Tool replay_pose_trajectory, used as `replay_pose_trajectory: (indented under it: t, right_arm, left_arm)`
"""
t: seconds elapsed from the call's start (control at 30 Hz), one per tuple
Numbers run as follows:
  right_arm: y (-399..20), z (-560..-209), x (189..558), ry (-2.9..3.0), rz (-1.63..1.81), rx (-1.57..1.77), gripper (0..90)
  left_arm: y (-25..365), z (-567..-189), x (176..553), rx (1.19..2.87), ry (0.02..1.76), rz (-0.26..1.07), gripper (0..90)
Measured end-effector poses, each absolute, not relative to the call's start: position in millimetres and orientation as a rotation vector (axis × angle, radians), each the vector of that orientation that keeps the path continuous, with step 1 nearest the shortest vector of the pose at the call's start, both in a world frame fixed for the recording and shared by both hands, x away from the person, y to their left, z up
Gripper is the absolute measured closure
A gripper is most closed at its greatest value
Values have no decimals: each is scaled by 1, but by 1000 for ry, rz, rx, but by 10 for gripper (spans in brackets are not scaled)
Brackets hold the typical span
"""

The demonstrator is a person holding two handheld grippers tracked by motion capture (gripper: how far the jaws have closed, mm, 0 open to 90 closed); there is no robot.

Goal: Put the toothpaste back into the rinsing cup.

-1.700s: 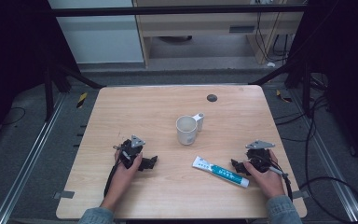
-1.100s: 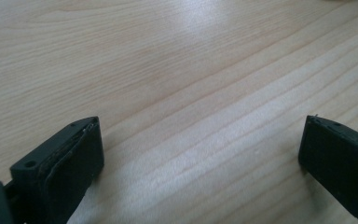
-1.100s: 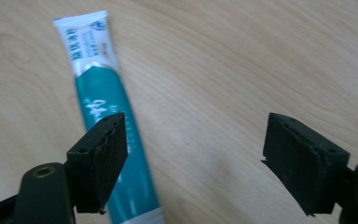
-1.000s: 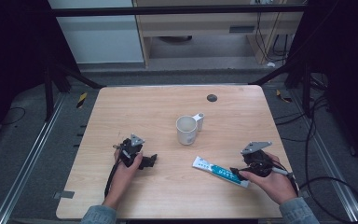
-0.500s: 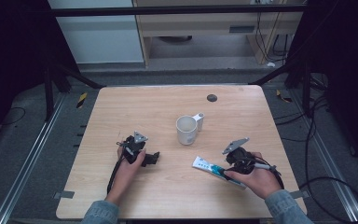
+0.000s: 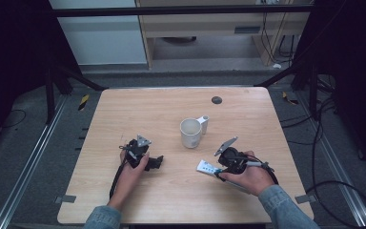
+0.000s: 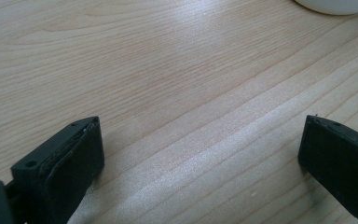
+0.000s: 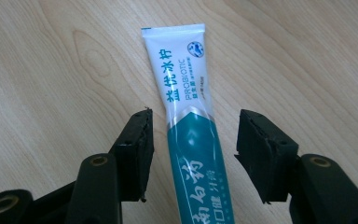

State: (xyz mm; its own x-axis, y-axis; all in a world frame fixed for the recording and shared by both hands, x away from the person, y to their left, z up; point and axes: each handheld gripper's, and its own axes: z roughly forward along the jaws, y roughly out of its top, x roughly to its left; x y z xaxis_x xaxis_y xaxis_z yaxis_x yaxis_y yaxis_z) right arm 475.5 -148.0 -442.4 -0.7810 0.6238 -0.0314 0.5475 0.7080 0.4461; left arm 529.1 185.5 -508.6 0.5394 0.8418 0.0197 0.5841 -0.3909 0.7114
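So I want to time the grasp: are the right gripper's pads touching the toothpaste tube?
Apart. In the right gripper view the toothpaste tube lies between the closing jaws of the right gripper, bare wood showing on each side.

"PROBIOTIC" beside Chinese characters, perhaps 益优冰柠, on the toothpaste tube [image 8: 189,116]

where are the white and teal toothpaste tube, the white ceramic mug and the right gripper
white and teal toothpaste tube [image 8: 186,93], right gripper view, printed white part
white ceramic mug [image 6: 190,133], high view, side wall
right gripper [image 8: 193,154], right gripper view, between its jaws
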Motion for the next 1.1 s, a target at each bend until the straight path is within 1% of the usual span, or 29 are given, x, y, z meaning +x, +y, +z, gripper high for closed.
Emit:
replay_pose_trajectory:
  t: [0.3, 0.4, 0.67, 1.1]
  right_arm:
    - [-139, -451, 480, 2769, 592, 948, 473]
    - [-138, -456, 484, 2783, 568, 957, 491]
    - [-137, -464, 490, 2806, 537, 979, 500]
    - [-136, -470, 494, 2835, 504, 963, 553]
  left_arm:
    - [186, -509, 529, 2118, 1147, 504, 0]
    - [186, -509, 529, 2118, 1147, 504, 0]
    - [186, -509, 529, 2118, 1146, 504, 0]
    - [186, -509, 529, 2120, 1144, 503, 0]
